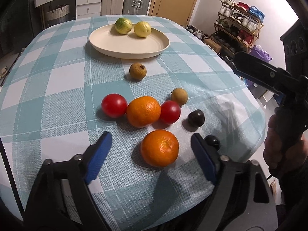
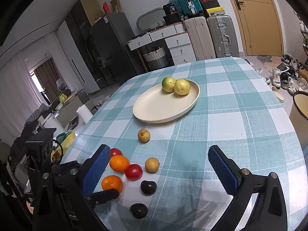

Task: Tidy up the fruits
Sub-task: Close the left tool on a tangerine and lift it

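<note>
A cream oval plate [image 1: 107, 38] [image 2: 154, 111] at the far middle of the table holds a green-yellow lemon [image 1: 123, 25] [image 2: 168, 84] and a yellow lemon [image 1: 142, 29] [image 2: 182, 86]. Loose on the cloth lie two oranges [image 1: 159, 147] [image 1: 143, 111], two red tomatoes [image 1: 114, 105] [image 1: 170, 112], two brown longans [image 1: 137, 71] [image 1: 179, 96] and two dark plums [image 1: 196, 118] [image 1: 212, 142]. My left gripper [image 1: 151, 150] is open, its pads either side of the near orange, not touching it. My right gripper [image 2: 157, 170] is open and empty above the cloth, right of the fruit cluster [image 2: 132, 171].
The table has a teal and white checked cloth [image 1: 57, 77] whose right edge drops off near the dark plums. The right gripper's body [image 1: 269, 77] and the hand holding it hang beyond that edge. Suitcases, drawers and a shoe rack stand behind.
</note>
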`<state>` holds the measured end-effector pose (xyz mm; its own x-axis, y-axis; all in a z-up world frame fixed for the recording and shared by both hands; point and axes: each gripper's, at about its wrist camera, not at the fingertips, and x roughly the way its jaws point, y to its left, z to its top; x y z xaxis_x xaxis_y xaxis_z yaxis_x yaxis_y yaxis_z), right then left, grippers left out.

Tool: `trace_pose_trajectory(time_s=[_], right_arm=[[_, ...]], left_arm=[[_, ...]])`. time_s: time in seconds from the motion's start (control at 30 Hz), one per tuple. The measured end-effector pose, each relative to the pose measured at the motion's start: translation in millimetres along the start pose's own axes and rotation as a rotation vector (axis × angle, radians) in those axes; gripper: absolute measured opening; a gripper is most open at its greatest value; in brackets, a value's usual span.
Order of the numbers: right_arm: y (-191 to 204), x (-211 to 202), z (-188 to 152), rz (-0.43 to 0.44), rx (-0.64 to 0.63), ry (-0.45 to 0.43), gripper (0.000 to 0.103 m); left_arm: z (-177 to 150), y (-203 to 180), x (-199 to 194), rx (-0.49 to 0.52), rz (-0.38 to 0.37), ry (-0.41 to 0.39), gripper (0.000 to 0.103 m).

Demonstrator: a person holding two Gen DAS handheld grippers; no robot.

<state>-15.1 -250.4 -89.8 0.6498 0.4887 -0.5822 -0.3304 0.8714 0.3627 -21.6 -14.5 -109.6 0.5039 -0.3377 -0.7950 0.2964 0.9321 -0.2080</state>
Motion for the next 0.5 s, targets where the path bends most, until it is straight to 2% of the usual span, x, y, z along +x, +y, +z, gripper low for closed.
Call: trace_pose_trajectory(time_s=[0.1,0.2,0.3,0.37,0.5], right_arm=[[-1.1,0.0,-0.7,0.005,0.009,0.003,0.103],[-2.1,0.2,-1.7,0.002,0.011,0.005,0.103],[-3.1,0.6,-2.5,0.005,0.017,0.006,0.103],[-3.2,0.2,-2.5,0.005,0.013,0.006,0.103],[-4.6,-0.1,-3.0,0.002,0.014,0.003,0.103]], left_arm=[[0.2,2.0,0.9,-0.006,-0.019,0.002,0.079],[-1.4,2.5,2.0,-0.007,-0.035,0.008,0.069],[-2.9,2.5,4.1,-0.008,-0.054,0.016,0.058],[-3.9,1.3,7.0,0.001,-0.075,0.029,0.039],[-6.7,-0.7,6.8,0.018,-0.095,0.025,0.037]])
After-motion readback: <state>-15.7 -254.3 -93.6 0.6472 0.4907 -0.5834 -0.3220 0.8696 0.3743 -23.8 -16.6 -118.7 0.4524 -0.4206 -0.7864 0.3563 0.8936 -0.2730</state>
